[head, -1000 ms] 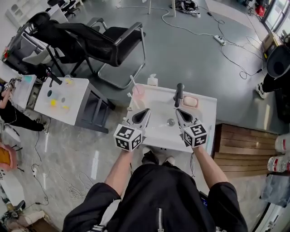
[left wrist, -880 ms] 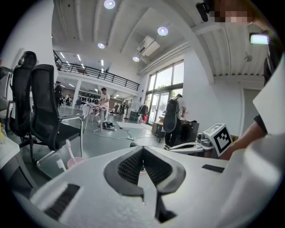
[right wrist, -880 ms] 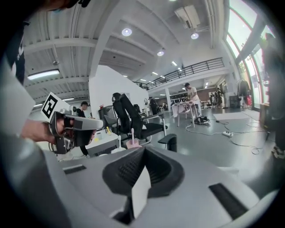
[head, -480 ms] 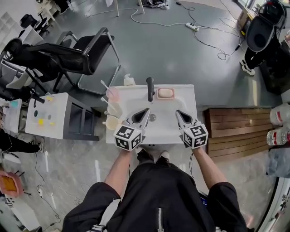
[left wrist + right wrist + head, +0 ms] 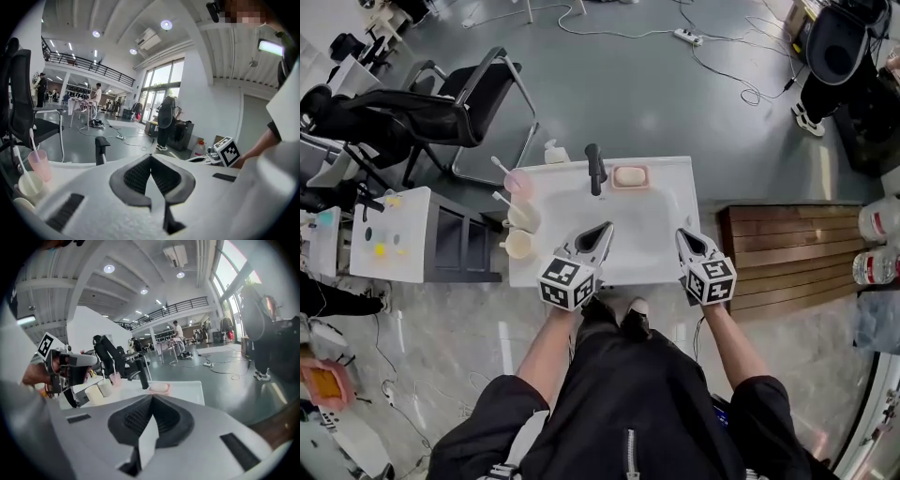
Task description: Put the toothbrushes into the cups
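Toothbrushes (image 5: 501, 168) stand in cups (image 5: 523, 217); left tongs (image 5: 605, 227), right tongs (image 5: 682, 233) (both clenched, empty) point forward.

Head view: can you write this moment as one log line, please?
left gripper: shut, empty | right gripper: shut, empty | pink cup: toothbrush inside | sink: both gripper tips over near side

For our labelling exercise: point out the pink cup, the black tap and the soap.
pink cup (image 5: 529, 183), head view, right side of rim.
black tap (image 5: 595, 171), head view, middle of spout.
soap (image 5: 630, 175), head view, its middle.
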